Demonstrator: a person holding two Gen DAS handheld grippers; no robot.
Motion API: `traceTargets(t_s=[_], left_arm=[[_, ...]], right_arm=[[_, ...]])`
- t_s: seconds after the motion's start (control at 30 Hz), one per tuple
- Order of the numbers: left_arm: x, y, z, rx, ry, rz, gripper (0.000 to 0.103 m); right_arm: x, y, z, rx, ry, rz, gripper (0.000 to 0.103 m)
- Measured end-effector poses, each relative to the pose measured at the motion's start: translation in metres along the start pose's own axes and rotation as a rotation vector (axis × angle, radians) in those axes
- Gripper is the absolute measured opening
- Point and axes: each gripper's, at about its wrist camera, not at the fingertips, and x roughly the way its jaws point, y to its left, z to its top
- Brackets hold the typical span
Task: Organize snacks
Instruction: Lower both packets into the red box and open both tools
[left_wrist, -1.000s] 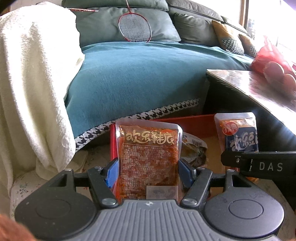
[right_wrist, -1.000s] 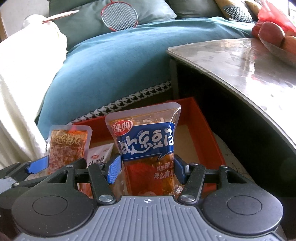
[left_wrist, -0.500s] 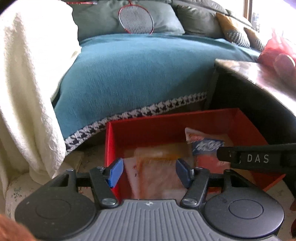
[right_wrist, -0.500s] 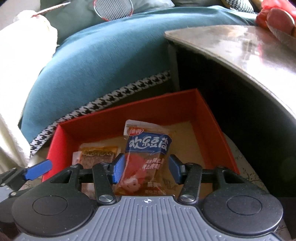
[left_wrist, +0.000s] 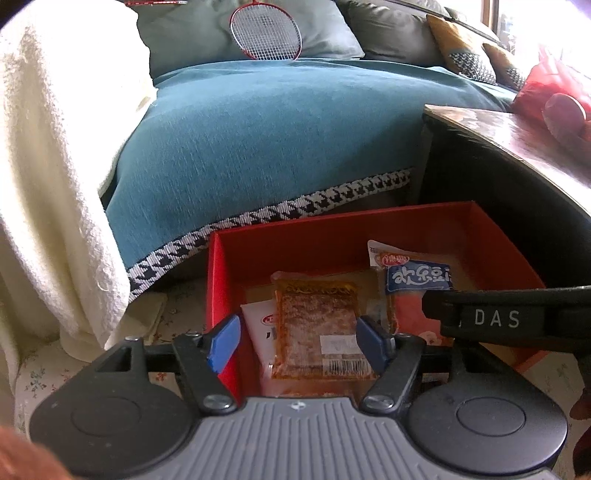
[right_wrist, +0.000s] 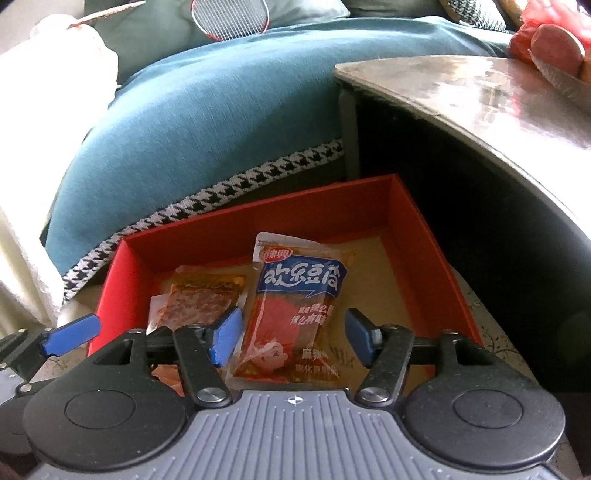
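A red box (left_wrist: 332, 225) sits on the floral surface below me. In the left wrist view an orange spicy snack packet (left_wrist: 317, 325) lies flat in it on top of a white packet (left_wrist: 258, 325). My left gripper (left_wrist: 297, 343) hovers over the orange packet; its jaws are opening and the pads do not press on it. In the right wrist view a blue-labelled snack packet (right_wrist: 295, 302) lies in the red box (right_wrist: 258, 206) beside the orange packet (right_wrist: 201, 295). My right gripper (right_wrist: 293, 339) hangs above the blue-labelled one. Its jaws are opening, with gaps on both sides.
A sofa under a teal blanket (left_wrist: 277, 140) rises just behind the box, with a white towel (left_wrist: 55, 166) draped at the left and a badminton racket (left_wrist: 266, 33) on the cushions. A dark table (right_wrist: 480, 110) with fruit and a red bag overhangs the box's right side.
A second ago each gripper held its packet upright over the box. Both packets have been let go and lie in the box, and both pairs of jaws stand wider.
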Motion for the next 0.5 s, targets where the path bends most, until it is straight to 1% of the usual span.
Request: traceTargets(t_s=[0.23,0.3,0.5], left_arm=[[-0.012,0.006,-0.003,-0.011,0.0,-0.003,0.063],[-0.016,0.007,-0.004,-0.009,0.0,-0.003,0.064],[-0.03,0.008,-0.012,0.005,-0.005,-0.012,0.064]], right_arm=[[-0.02,0.002,-0.001,-0.005,-0.017,0.001,0.073],[-0.025,0.003,-0.003,-0.002,-0.022,0.002,0.076],[-0.04,0.003,-0.019,0.001,-0.018,0.0,0.076]])
